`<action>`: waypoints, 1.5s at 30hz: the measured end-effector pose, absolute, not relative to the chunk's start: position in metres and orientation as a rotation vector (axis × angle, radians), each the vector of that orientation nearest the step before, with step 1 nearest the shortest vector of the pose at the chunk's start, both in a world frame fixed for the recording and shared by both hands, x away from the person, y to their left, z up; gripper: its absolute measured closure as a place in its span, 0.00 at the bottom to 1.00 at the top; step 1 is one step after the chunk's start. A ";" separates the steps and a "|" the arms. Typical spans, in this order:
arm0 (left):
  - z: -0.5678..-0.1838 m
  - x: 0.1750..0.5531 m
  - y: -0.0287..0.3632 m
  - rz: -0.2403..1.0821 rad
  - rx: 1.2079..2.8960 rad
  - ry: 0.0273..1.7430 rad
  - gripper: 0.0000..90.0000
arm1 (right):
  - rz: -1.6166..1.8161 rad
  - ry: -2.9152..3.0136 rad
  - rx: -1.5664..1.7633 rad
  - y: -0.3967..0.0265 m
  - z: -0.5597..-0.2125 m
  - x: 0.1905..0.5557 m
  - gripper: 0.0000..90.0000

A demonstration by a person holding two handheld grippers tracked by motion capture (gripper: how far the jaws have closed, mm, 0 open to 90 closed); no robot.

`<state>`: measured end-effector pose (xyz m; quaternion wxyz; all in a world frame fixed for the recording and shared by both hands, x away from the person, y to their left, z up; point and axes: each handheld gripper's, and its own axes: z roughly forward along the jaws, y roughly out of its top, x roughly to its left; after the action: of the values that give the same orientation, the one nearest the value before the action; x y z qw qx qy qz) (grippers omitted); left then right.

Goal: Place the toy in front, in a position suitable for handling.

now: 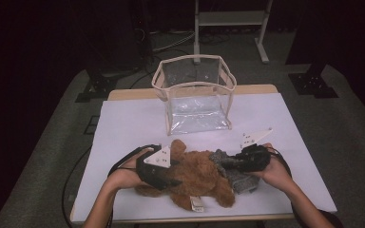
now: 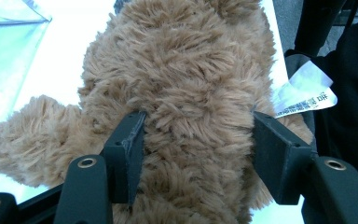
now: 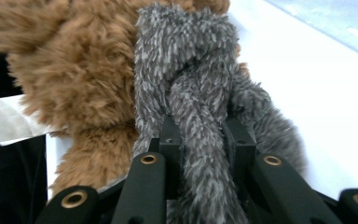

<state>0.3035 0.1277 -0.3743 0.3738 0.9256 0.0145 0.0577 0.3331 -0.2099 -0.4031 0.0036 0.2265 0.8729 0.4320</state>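
A brown plush bear [image 1: 197, 178] lies on the white table near its front edge, a white tag [image 1: 196, 204] at its lower side. My left gripper [image 1: 173, 176] comes in from the left and is shut on the bear's body [image 2: 196, 93], both pads pressed into the fur. A grey furry cloth [image 1: 235, 172] lies against the bear's right side. My right gripper [image 1: 223, 161] is shut on a fold of that grey cloth [image 3: 191, 93], which bunches up between the jaws in the right gripper view.
A clear plastic bag [image 1: 196, 95] with a beige rim stands open at the back middle of the table [image 1: 133, 123]. A white stand [image 1: 228, 21] is on the floor beyond. Bare table lies left and right of the toys.
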 end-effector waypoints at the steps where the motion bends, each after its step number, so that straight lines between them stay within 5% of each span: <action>1: -0.374 0.304 0.127 0.151 2.370 0.039 0.44 | 1.370 2.729 0.705 -0.211 -0.398 0.333 0.81; 7: -0.374 0.305 0.126 0.177 2.361 0.059 0.44 | 1.468 2.708 0.557 -0.191 -0.364 0.327 0.81; 17: -0.374 0.312 0.124 0.202 2.353 0.138 0.44 | 1.410 2.789 0.676 -0.202 -0.408 0.320 0.81; 21: -0.374 0.311 0.121 0.202 2.366 0.126 0.43 | 1.430 2.753 0.654 -0.206 -0.393 0.320 0.81; 28: -0.374 0.308 0.121 0.201 2.368 0.094 0.42 | 1.475 2.718 0.495 -0.167 -0.348 0.332 0.80; 33: -0.373 0.307 0.126 0.194 2.349 0.090 0.38 | 1.383 2.796 0.434 -0.133 -0.354 0.333 0.80; 45: -0.361 0.300 0.188 0.290 2.307 0.197 0.25 | 1.395 2.806 0.474 -0.147 -0.371 0.333 0.81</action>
<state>0.3000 0.1878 -0.3607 0.3933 0.9090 0.0777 0.1142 0.3327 -0.1469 -0.3709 -0.0140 0.1496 0.8853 0.4400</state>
